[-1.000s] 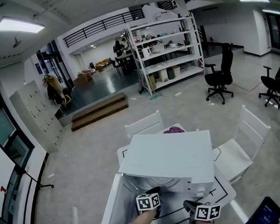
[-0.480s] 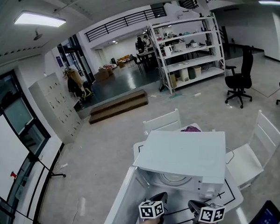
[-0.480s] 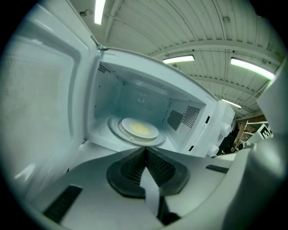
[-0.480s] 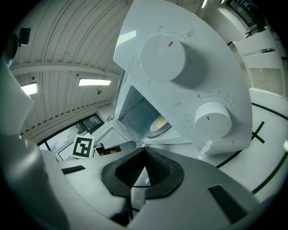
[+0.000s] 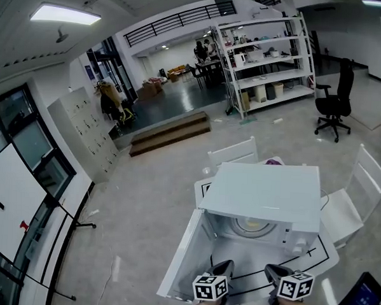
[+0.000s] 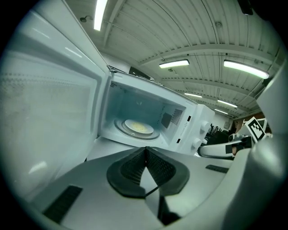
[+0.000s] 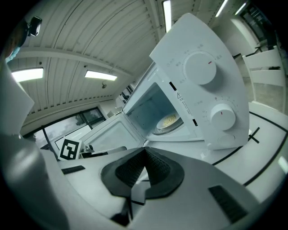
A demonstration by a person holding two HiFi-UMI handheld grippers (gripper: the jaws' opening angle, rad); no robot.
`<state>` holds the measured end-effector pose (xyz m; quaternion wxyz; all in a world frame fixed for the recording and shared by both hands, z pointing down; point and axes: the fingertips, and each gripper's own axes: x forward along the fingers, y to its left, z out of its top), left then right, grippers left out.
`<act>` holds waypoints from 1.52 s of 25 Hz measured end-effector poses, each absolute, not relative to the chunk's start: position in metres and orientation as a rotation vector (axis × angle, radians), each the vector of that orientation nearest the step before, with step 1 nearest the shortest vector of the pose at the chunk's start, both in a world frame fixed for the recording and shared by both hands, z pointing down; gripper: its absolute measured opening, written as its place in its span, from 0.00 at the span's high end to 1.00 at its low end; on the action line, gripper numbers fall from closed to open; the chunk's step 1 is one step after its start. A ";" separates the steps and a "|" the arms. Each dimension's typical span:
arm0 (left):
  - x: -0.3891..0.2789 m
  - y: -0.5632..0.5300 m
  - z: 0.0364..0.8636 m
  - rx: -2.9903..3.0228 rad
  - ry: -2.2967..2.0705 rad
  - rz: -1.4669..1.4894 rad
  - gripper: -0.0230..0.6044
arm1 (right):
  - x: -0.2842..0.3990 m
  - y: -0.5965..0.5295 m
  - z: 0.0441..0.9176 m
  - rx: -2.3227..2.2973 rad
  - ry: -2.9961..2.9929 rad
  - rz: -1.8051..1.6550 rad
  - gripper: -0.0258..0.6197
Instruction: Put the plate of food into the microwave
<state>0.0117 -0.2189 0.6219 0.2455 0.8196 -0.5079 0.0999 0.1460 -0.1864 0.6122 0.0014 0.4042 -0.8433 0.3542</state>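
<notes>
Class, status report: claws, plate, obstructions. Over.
Left claw shut, empty. Right claw shut, empty. Plate of food inside microwave. Door open, nothing in the way.

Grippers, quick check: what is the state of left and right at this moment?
Left gripper: closed, nothing between its jaws.
Right gripper: closed, nothing between its jaws.

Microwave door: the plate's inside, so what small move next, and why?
Probably nudge the left gripper leftward behind the open door to start swinging it shut: the plate of food sits inside the microwave, and both this and the right gripper are shut, empty.
</notes>
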 end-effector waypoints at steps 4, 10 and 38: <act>0.000 -0.190 0.622 2.225 -1.380 0.261 0.95 | 0.135 -0.165 0.609 1.283 -2.634 1.083 0.96; -0.008 -0.156 0.618 2.239 -1.364 0.238 0.95 | 0.130 -0.135 0.606 1.319 -2.624 1.032 0.96; 0.015 -0.129 0.599 2.322 -1.295 0.212 0.95 | 0.138 -0.104 0.596 1.378 -2.619 0.956 0.96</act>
